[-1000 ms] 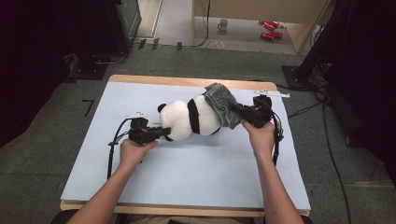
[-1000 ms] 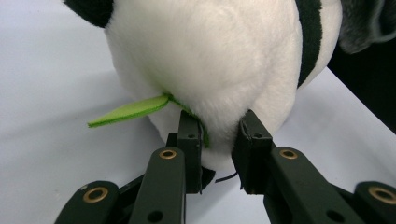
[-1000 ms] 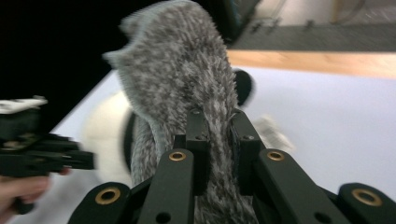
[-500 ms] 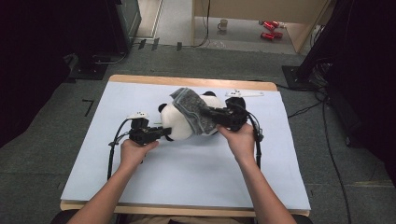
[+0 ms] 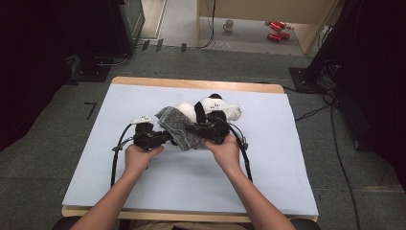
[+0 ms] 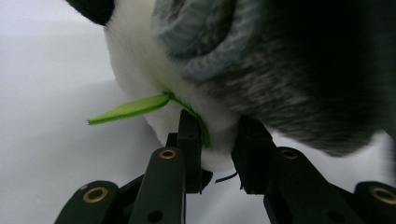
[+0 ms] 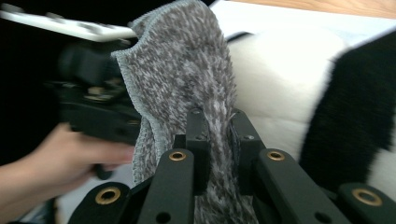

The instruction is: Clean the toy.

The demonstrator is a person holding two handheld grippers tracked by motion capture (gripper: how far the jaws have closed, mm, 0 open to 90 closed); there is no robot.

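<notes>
Two grippers work a panda [image 5: 210, 108] on the table [image 5: 143, 191]. Left gripper [image 5: 165, 139] pinches its white plush; right gripper [image 5: 189, 128] clamps a grey cloth [image 5: 174, 127].

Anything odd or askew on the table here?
Nothing damaged. The plush panda lies on its side, half draped by a grey knit cloth pinched in the right gripper; the left gripper clamps the panda.

high view looks down; both gripper views closely share the panda [image 5: 210, 109].

1 plush panda [image 5: 210, 108], 1 grey knit cloth [image 5: 178, 125], 2 tools.
</notes>
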